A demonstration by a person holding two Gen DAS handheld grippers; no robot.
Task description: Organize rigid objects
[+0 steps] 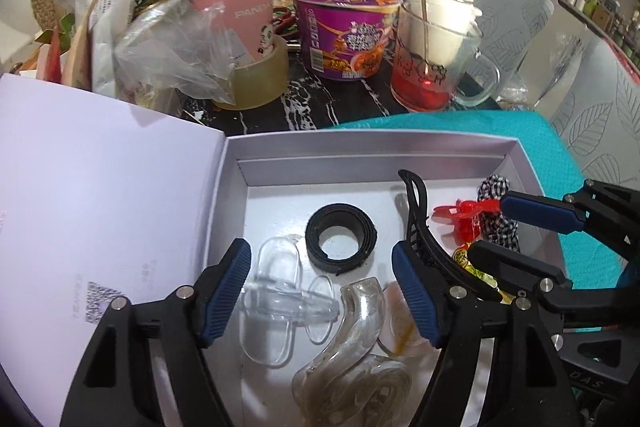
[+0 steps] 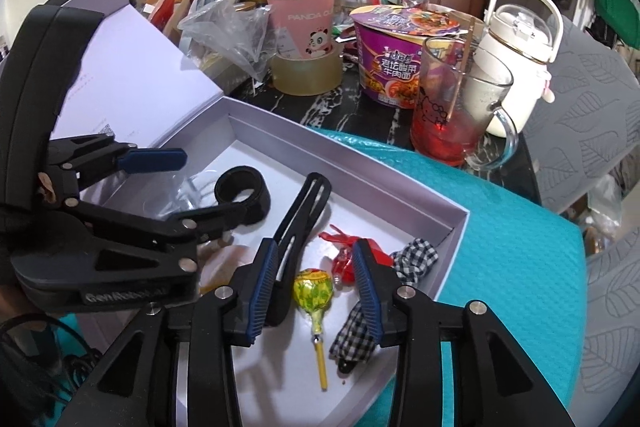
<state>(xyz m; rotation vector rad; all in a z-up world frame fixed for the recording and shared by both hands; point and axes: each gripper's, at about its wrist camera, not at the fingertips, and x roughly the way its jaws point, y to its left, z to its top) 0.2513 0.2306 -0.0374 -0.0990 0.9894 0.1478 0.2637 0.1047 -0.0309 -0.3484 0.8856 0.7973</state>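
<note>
An open white box (image 1: pixel 360 143) (image 2: pixel 400 183) holds small items. In the left wrist view my left gripper (image 1: pixel 320 291) is open above clear plastic pieces (image 1: pixel 276 291) and a clear S-shaped piece (image 1: pixel 356 343), near a black rubber ring (image 1: pixel 340 237) and a black hair claw (image 1: pixel 420 223). In the right wrist view my right gripper (image 2: pixel 316 287) is open over a yellow-green lollipop (image 2: pixel 314 291), between the hair claw (image 2: pixel 304 211) and a red wrapped candy (image 2: pixel 348 259). A black-and-white checked bow (image 2: pixel 412 259) lies to the right.
The box sits on a teal mat (image 2: pixel 500 267) with its lid (image 1: pixel 100 187) open to the left. Behind stand a tape roll (image 1: pixel 260 79), pink cups (image 1: pixel 236 3), a purple noodle bowl (image 1: pixel 344 27), a glass mug with red liquid (image 1: pixel 432 59) and a white kettle (image 2: pixel 516 47).
</note>
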